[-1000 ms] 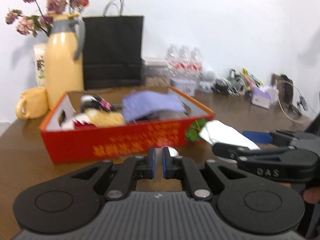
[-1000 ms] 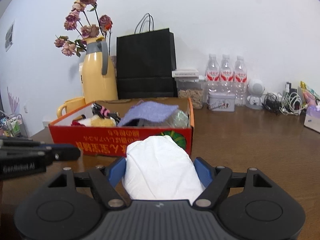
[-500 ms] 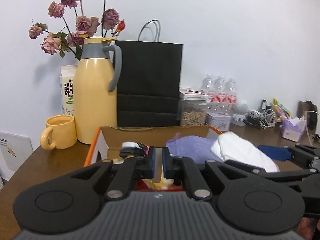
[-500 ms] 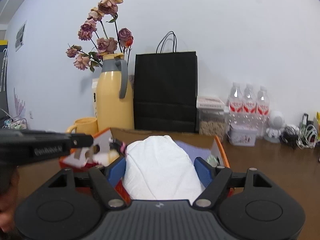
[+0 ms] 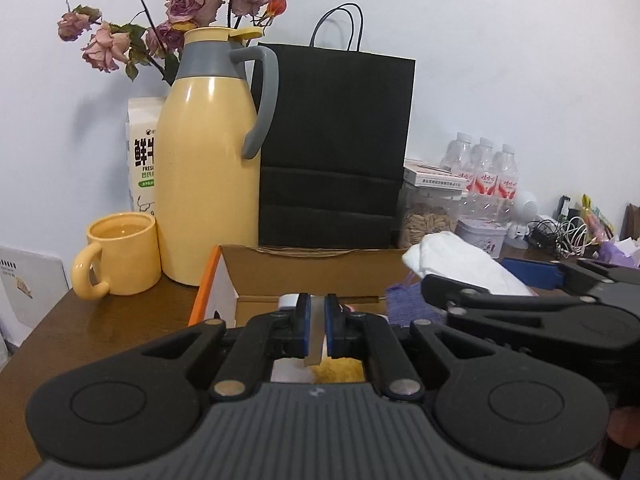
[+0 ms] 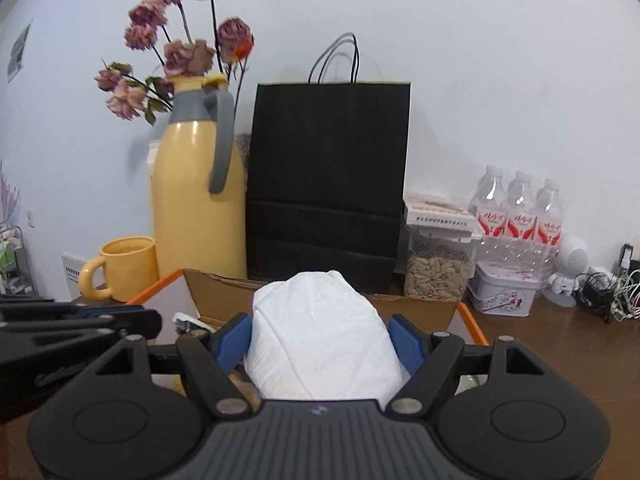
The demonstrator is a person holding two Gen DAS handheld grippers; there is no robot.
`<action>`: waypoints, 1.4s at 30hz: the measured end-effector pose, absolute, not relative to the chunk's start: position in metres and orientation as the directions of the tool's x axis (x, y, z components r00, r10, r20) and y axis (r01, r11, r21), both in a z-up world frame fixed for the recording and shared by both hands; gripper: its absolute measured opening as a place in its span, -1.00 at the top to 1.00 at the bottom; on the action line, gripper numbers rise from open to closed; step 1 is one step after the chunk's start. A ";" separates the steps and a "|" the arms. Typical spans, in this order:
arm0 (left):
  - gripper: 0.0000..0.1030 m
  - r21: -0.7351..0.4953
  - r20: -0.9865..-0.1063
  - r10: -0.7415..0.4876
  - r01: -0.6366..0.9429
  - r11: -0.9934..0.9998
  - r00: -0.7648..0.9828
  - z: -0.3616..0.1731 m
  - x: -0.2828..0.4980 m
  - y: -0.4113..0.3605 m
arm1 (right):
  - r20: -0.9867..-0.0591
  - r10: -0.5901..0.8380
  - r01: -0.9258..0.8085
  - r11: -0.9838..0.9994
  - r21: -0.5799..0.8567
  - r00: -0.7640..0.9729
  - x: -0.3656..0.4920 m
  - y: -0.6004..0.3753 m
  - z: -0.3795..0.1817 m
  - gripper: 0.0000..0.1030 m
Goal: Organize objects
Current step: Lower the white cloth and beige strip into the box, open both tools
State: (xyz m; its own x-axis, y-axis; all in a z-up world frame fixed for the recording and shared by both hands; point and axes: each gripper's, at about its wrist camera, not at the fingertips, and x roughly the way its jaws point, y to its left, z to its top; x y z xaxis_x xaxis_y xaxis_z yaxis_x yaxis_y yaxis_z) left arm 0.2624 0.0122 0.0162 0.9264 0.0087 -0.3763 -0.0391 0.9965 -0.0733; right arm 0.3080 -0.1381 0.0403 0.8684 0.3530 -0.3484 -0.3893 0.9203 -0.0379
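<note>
The brown bench (image 6: 560, 360) carries everything in front of me. Against the white wall stands a black paper bag (image 6: 328, 176), and just beside it on the left a tall yellow thermos jug (image 6: 192, 208) with a grey handle, dried roses (image 6: 176, 52) rising behind it. Below them lies the open cardboard box (image 6: 224, 288) with its orange rim, and both my tools are over it. In my right hand-held gripper (image 6: 320, 340) I have a folded white towel (image 6: 320, 336); the blue pads (image 6: 404, 340) press on it from both sides, the jaws held wide by its bulk. From the left wrist view that towel (image 5: 460, 264) hangs above a purple cloth (image 5: 408, 304) lying in the box. My left hand-held gripper (image 5: 316, 328) is pressed together; a thin pale strip shows between its pads, and I cannot tell what it is. A yellow mug (image 5: 120, 256) sits left of the jug, and three water bottles (image 6: 520, 216) stand on the right beside a jar of seeds (image 6: 436, 268).
</note>
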 end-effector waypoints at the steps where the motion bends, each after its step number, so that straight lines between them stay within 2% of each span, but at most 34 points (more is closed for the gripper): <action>1: 0.84 -0.069 -0.373 0.006 -0.034 0.997 0.928 0.015 0.264 0.012 | -0.352 0.350 -0.386 0.922 -0.036 0.868 0.312 -0.137 0.038 -0.45; 3: 0.84 -0.055 -0.372 0.011 -0.034 0.998 0.928 0.012 0.266 0.009 | -0.357 0.342 -0.376 0.926 -0.029 0.869 0.321 -0.136 0.034 -0.48; 5: 0.83 -0.040 -0.365 0.023 -0.041 0.998 0.931 0.008 0.266 0.006 | -0.361 0.351 -0.381 0.925 -0.011 0.864 0.326 -0.139 0.030 -0.60; 6: 0.81 -0.029 -0.359 0.031 -0.045 0.999 0.933 0.007 0.266 0.005 | -0.364 0.356 -0.384 0.923 -0.006 0.861 0.326 -0.140 0.028 -0.73; 8: 0.59 -0.015 -0.343 0.051 -0.060 0.998 0.938 0.005 0.264 0.004 | -0.360 0.349 -0.376 0.927 -0.003 0.865 0.326 -0.145 0.028 -0.84; 10: -0.06 -0.020 -0.325 0.073 -0.084 0.996 0.943 0.007 0.262 0.006 | -0.356 0.333 -0.357 0.934 -0.001 0.873 0.325 -0.148 0.029 -0.93; 11: -0.24 -0.021 -0.311 0.086 -0.098 0.995 0.947 0.008 0.260 0.007 | -0.354 0.320 -0.343 0.939 -0.002 0.879 0.324 -0.150 0.029 -0.95; 12: -0.51 -0.021 -0.299 0.094 -0.105 0.994 0.950 0.008 0.259 0.007 | -0.355 0.313 -0.335 0.942 -0.001 0.881 0.324 -0.153 0.029 -0.96; 13: -0.69 -0.022 -0.288 0.096 -0.107 0.994 0.953 0.009 0.257 0.008 | -0.355 0.310 -0.331 0.944 0.002 0.882 0.324 -0.155 0.028 -0.99; 16: -0.98 -0.018 -0.272 0.099 -0.108 0.994 0.957 0.010 0.253 0.007 | -0.354 0.302 -0.324 0.946 -0.003 0.885 0.322 -0.160 0.029 -1.00; 21: -1.00 -0.002 -0.262 0.118 -0.123 0.992 0.958 0.008 0.252 0.004 | -0.346 0.294 -0.315 0.949 -0.006 0.891 0.315 -0.170 0.032 -1.00; 34: -1.00 -0.068 -0.245 0.091 -0.111 0.992 0.965 0.012 0.218 0.009 | -0.319 0.305 -0.329 0.944 -0.022 0.897 0.271 -0.197 0.033 -1.00; 42: -1.00 -0.031 -0.301 0.047 -0.059 0.998 0.952 0.004 0.189 0.001 | -0.366 0.320 -0.363 0.930 -0.055 0.874 0.233 -0.207 0.016 -1.00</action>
